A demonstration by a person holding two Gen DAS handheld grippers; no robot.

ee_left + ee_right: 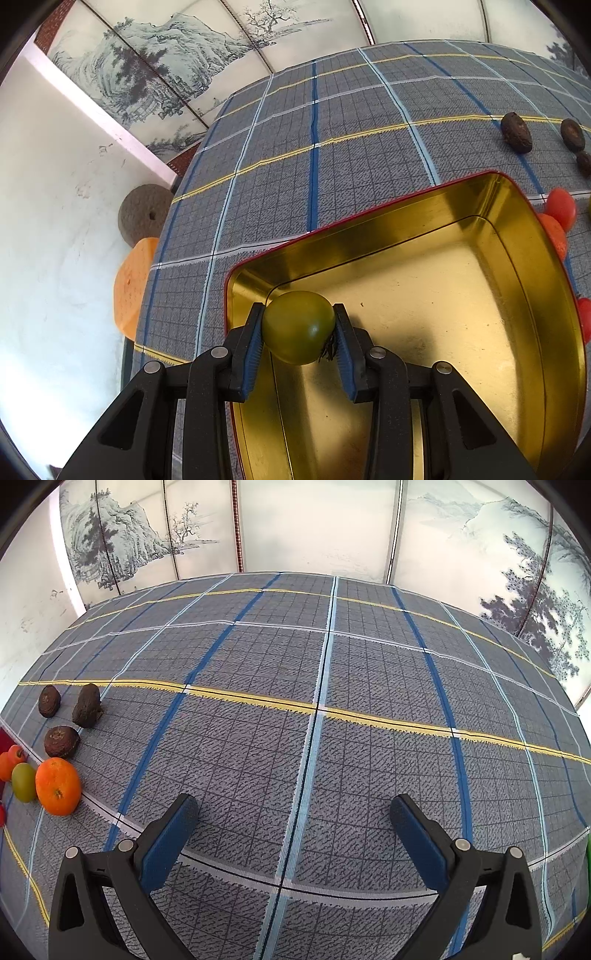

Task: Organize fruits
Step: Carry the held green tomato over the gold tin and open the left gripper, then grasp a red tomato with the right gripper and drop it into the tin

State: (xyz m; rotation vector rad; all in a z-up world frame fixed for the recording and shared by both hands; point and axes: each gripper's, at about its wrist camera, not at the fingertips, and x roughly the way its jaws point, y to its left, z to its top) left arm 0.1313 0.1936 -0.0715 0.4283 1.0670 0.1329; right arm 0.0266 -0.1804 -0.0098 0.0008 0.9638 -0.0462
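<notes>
holding a green tomato (298,326) clamped in our left gripper (299,332) above the empty gold tin (424,295), we judge the sorting barely begun, since our right gripper (293,829) is spread wide with nothing and the orange (58,786), brown fruits (86,706) wait far to its left.

Tomato (298,326) betw left gripper (298,332) fingers, over tray (443,295) near corner, tray on tablecloth (314,166), fruit pile (44,775) right of tray, right gripper (295,834) above cloth.

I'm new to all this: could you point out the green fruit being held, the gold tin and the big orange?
green fruit (297,326), left wrist view, its front skin.
gold tin (424,295), left wrist view, bare floor.
big orange (58,786), right wrist view, its middle.
</notes>
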